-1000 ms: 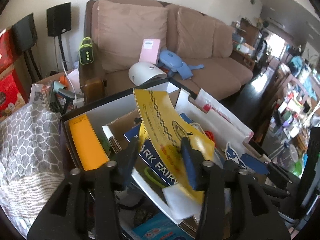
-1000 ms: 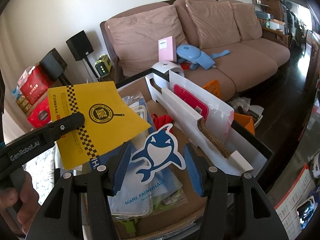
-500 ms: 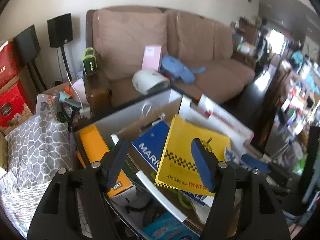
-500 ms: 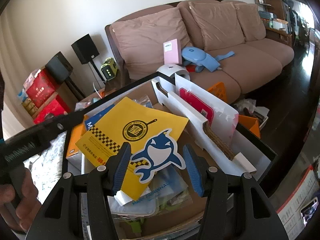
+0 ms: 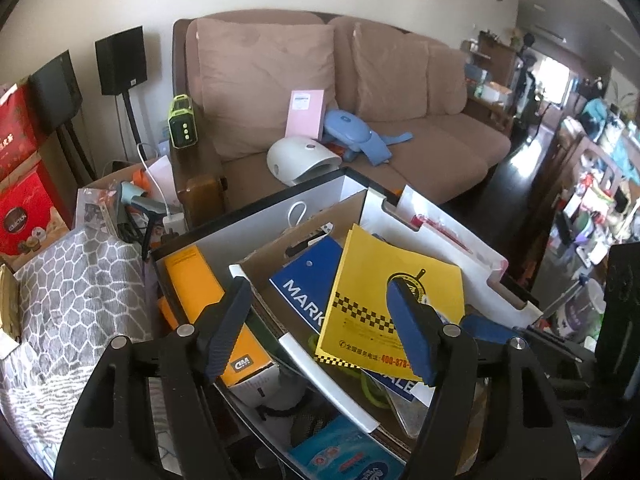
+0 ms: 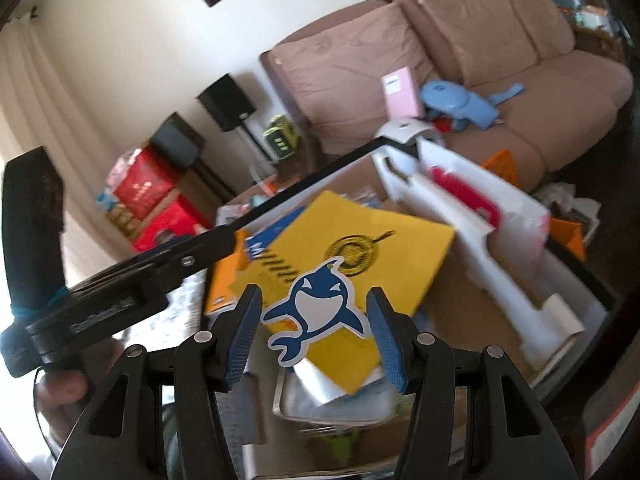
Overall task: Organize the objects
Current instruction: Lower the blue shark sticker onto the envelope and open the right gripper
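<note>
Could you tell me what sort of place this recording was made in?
Most likely a lived-in home living room. A brown sofa with loose back cushions stands against the wall, black speakers on stands sit beside it, and a box crammed with bags and packaging waits in front for sorting.

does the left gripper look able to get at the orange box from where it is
Probably yes. The left gripper is open with nothing between its jaws, and the orange box lies just beside its left finger with its top face bare. The yellow bag lies off to the other side, not over it.
</note>
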Action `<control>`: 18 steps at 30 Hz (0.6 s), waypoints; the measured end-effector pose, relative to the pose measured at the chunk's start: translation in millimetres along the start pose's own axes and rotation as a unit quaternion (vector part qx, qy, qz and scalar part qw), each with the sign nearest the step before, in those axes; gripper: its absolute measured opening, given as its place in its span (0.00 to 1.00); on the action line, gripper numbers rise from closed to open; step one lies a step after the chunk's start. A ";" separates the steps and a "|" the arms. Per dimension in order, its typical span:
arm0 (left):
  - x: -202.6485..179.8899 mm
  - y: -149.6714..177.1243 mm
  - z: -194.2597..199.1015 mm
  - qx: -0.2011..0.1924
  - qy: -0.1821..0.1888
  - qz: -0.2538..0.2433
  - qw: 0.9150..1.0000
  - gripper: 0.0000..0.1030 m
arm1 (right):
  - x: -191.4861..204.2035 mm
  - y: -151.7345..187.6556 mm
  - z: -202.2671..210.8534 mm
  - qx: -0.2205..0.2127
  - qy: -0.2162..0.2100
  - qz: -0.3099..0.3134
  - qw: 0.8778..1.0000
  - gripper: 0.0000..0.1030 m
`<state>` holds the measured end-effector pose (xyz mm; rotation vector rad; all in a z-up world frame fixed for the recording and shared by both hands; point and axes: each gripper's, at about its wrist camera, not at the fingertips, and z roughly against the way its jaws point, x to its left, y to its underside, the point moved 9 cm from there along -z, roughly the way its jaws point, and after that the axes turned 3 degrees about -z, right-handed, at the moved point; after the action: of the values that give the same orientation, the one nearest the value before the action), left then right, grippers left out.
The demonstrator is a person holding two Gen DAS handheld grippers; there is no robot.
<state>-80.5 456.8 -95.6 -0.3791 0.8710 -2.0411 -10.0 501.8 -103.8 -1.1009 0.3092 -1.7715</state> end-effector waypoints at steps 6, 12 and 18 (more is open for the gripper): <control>9.7 5.8 -2.8 0.008 -0.005 0.015 1.000 0.67 | 7.3 12.7 -14.2 0.025 0.049 0.056 0.997 0.54; 19.8 9.6 -3.4 0.013 -0.010 0.024 1.000 0.67 | 14.7 22.2 -23.0 0.036 0.072 0.106 0.991 0.56; 30.8 11.9 2.2 0.012 -0.017 0.027 0.999 0.67 | 18.5 20.7 -21.1 0.025 0.073 0.121 0.990 0.65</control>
<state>-90.0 426.2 -104.0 -0.3713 0.8276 -1.9876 -15.9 470.9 -118.7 -0.8619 0.4641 -1.6361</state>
